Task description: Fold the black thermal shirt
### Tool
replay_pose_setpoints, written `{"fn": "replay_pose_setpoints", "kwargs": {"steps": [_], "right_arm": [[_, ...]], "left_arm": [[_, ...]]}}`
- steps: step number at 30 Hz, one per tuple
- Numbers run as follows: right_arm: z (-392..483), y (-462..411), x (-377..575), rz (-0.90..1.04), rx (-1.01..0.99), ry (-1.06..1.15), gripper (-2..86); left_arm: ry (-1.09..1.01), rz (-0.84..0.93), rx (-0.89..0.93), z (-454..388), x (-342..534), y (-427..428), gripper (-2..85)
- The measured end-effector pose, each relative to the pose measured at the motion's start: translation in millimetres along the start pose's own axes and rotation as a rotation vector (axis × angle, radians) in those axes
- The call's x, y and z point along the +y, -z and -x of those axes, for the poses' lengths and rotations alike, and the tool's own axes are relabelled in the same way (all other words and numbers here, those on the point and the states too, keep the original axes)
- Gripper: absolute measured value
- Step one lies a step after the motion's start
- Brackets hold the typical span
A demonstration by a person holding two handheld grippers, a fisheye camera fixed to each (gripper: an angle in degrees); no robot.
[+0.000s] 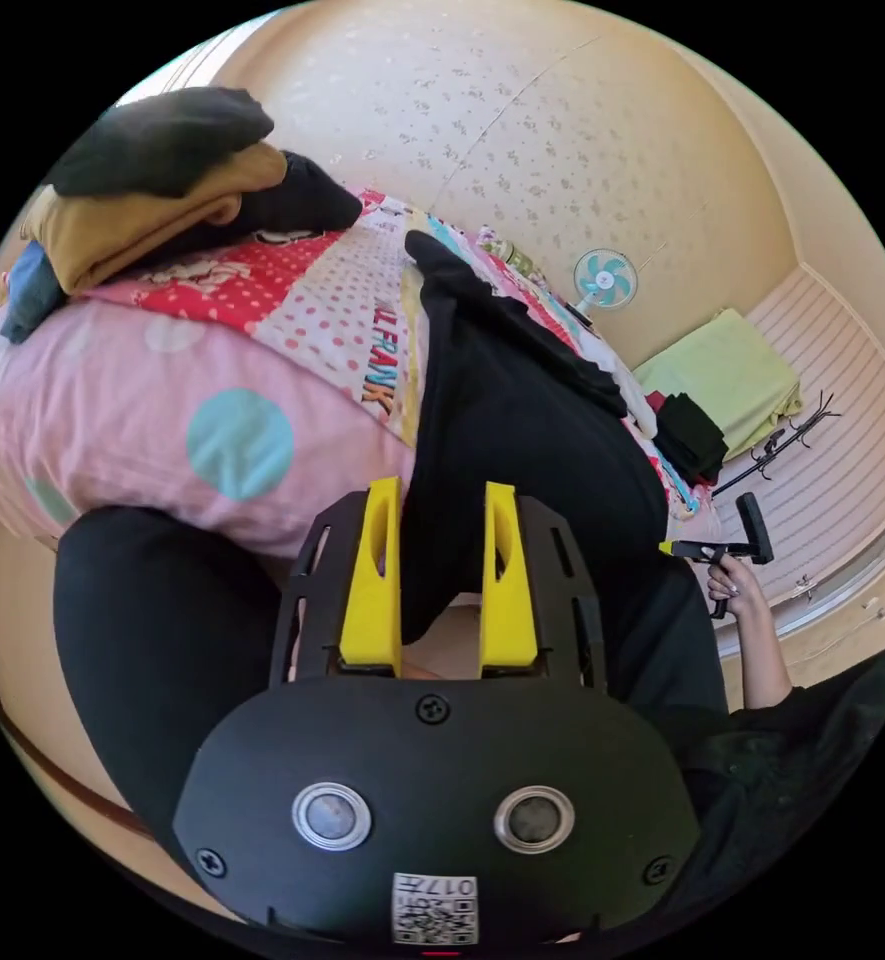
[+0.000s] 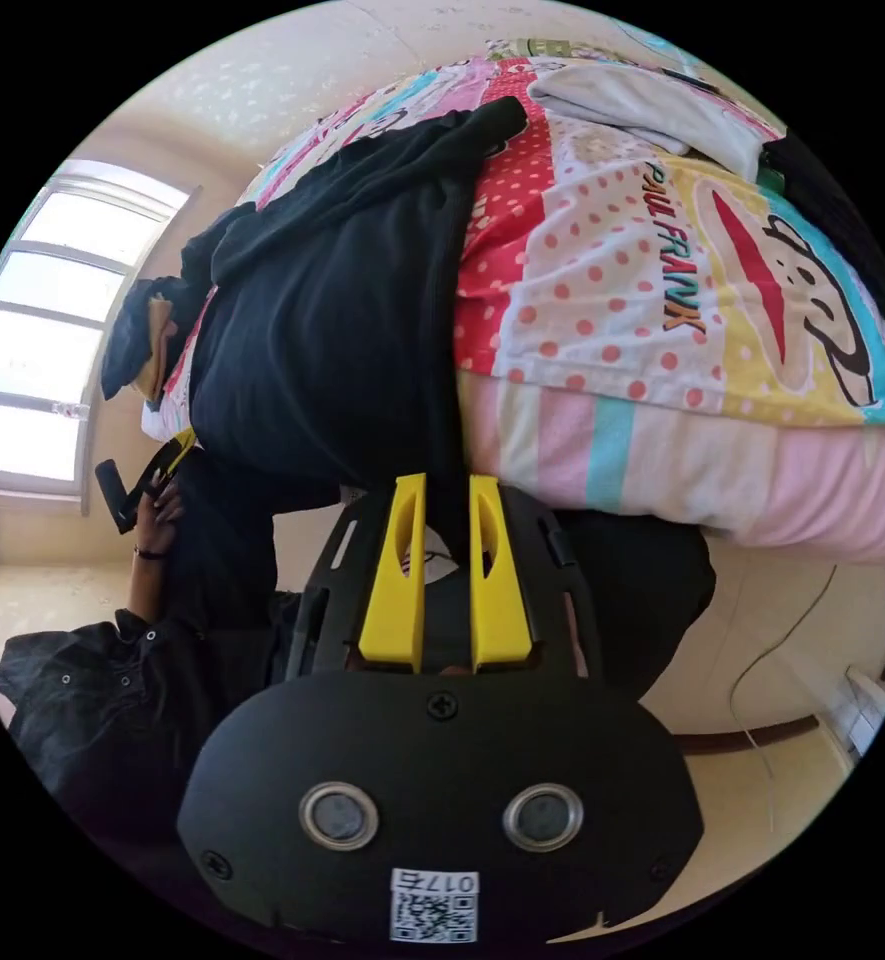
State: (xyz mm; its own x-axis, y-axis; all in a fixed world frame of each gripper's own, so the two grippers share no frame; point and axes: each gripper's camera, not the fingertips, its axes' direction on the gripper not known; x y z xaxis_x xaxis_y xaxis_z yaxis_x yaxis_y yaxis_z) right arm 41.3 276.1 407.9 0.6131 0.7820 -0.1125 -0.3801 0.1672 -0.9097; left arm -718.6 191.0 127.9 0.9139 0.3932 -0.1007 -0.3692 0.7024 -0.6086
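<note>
The black thermal shirt (image 1: 522, 420) is seen laid lengthwise across the bed (image 1: 292, 310), one sleeve stretched over the patterned quilt, its lower hem draped over the bed's edge.

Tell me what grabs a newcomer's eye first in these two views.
The black thermal shirt draped over the edge of the bright patterned bedspread, with the yellow-jawed left gripper and right gripper each astride its hanging hem. Next, the stack of folded clothes on the bed's far end in the left gripper view.
</note>
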Motion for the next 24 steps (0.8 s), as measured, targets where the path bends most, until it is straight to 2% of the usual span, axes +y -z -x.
{"fn": "replay_pose_setpoints", "kwargs": {"steps": [3, 5, 10, 15, 19, 24], "right_arm": [[2, 17, 5, 0.019, -0.110, 0.033, 4.1], [9, 40, 7, 0.010, -0.118, 0.078, 3.5], [30, 128, -1, -0.127, -0.017, 0.193, 3.1], [10, 171, -47, -0.345, -0.011, 0.104, 4.0], [-24, 146, -70, -0.297, 0.033, 0.021, 7.0], [-60, 128, -17, -0.290, -0.025, 0.067, 11.6]], "left_arm": [[0.031, 0.059, -0.024, -1, -10, -5, 8.4], [0.036, 0.130, 0.027, -3, -20, -3, 3.9], [-0.082, 0.033, 0.119, -23, -60, 45, 2.0], [-0.162, -0.154, 0.082, -43, -116, 73, 3.0], [-0.054, -0.175, 0.009, -18, -140, 41, 9.2], [-0.024, -0.157, 0.021, 5, -98, 39, 10.9]]}}
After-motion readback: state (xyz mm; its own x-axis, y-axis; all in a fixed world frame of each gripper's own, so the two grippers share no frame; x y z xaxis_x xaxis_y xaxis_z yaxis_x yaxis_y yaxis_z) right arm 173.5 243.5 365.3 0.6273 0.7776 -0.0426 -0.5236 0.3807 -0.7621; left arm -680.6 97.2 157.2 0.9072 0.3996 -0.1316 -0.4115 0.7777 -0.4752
